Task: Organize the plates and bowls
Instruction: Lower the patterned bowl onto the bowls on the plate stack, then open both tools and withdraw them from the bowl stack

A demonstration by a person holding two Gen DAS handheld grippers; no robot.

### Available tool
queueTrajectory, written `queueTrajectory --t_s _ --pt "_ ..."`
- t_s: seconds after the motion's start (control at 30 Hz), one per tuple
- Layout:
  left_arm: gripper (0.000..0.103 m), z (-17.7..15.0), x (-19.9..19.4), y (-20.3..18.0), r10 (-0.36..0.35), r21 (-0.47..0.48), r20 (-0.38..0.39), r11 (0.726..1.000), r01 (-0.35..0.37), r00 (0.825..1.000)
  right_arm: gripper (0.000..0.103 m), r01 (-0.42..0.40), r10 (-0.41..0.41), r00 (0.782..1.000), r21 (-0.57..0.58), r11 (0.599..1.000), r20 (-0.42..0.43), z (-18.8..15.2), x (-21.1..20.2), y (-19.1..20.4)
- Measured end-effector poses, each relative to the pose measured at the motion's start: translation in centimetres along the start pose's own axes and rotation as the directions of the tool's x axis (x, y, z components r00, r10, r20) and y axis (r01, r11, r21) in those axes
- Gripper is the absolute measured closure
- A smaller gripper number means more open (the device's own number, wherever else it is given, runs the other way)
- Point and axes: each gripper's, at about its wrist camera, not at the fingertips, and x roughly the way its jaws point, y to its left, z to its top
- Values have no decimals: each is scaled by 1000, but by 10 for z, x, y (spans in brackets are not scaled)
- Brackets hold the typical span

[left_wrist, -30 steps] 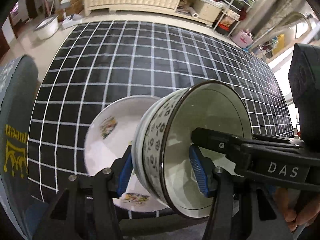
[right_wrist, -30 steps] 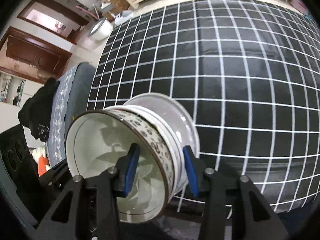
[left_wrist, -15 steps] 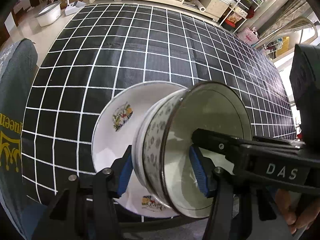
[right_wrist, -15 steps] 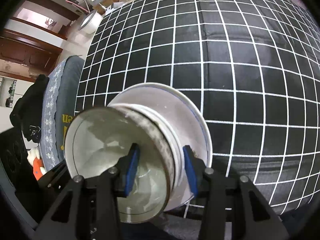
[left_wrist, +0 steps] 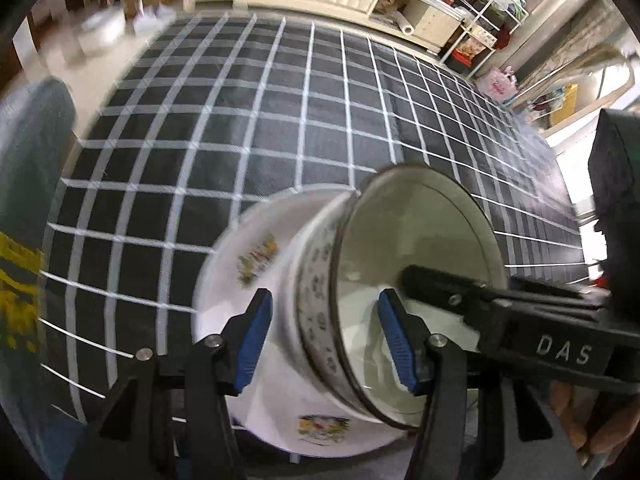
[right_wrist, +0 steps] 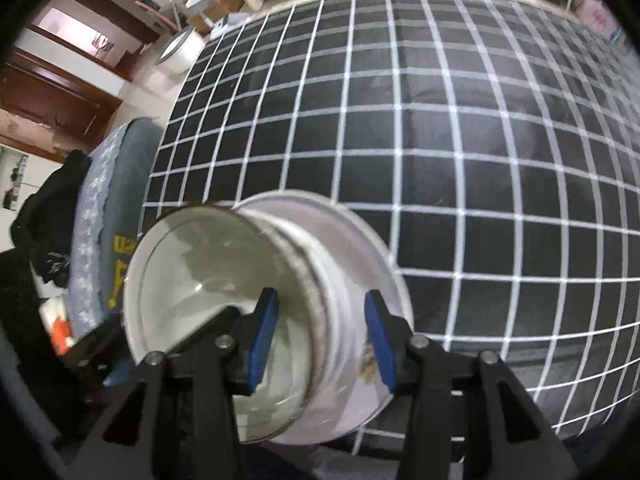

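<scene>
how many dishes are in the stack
3 visible: a patterned bowl on top, a second bowl nested under it, and a flowered plate at the bottom. More may be hidden.

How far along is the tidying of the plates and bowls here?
Done: the bowls sit nested on the plate, which seems to rest on the checked cloth. In hand: both grippers straddle the bowls' wall. The right gripper has just been opening and its pads are clear of it. Whether the left gripper grips is unclear. Left: letting go and drawing both away.
</scene>
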Motion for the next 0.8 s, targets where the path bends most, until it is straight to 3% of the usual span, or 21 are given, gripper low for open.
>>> queueTrajectory --t_s 0.2,0.33,0.37,0.43,0.6,0.73,0.8 --pt "50 0 -21 -13 66 82 82 994 -73 994 48 5 -4 998 -24 1000 56 -7 -14 -4" --pt "49 -3 -31 -18 110 78 119 990 -120 987 48 -1 8 994 -57 998 113 -14 -34 -1" --pt "45 -4 -34 -18 130 69 130 988 -140 983 48 7 2 992 -69 998 130 -15 -39 1" --pt "43 -6 -41 -16 166 54 158 983 -177 973 48 46 -25 983 -113 992 184 -20 -52 6" --pt "43 -15 -70 -20 179 50 231 979 -195 956 43 100 -52 956 -155 983 289 -32 -84 9" --pt "43 -28 -101 -40 201 72 347 968 -240 916 41 111 -36 926 -179 977 376 -49 -112 4" --pt "43 -38 -117 -47 176 74 404 972 -223 898 38 106 -25 910 -175 979 413 -58 -123 -3"
